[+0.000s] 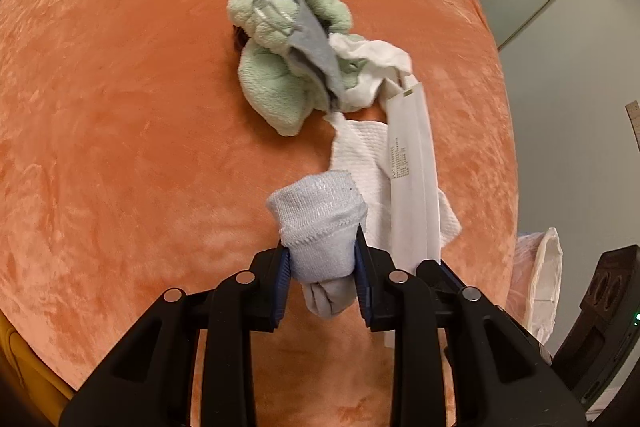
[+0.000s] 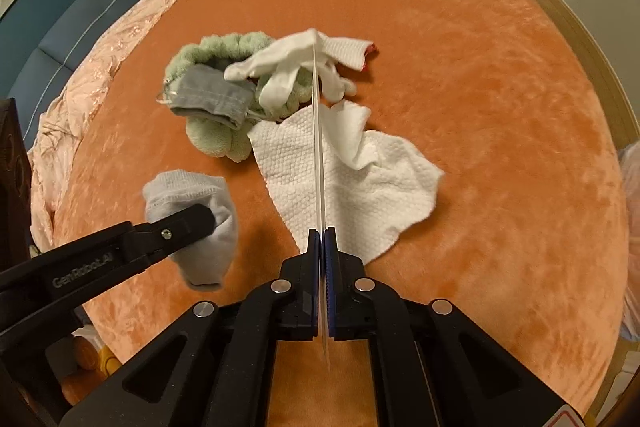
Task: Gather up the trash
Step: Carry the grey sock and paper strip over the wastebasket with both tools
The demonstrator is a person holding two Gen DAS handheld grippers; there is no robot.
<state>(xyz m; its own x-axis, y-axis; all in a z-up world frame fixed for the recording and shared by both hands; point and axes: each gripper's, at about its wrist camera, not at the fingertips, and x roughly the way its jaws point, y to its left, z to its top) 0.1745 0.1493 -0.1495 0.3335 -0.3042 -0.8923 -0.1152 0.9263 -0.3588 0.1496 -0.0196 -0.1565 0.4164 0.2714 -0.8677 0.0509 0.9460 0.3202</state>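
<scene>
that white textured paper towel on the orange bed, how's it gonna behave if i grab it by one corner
The paper towel probably goes floppy: it already lies creased, with one flap folded over. It looks thin and light, so it should lift with little effort. The flat white packet in the right claw crosses above it, though whether they touch is unclear.

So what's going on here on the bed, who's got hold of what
A person is clearing clutter off an orange bed with two hand-held grippers. The left gripper is clamped on a pale blue sock, lifted off the bed. The right gripper is shut on a thin white packet, seen edge-on from its own camera. On the bed lie a paper towel, a green fluffy cloth, a grey face mask and a white glove.
</scene>
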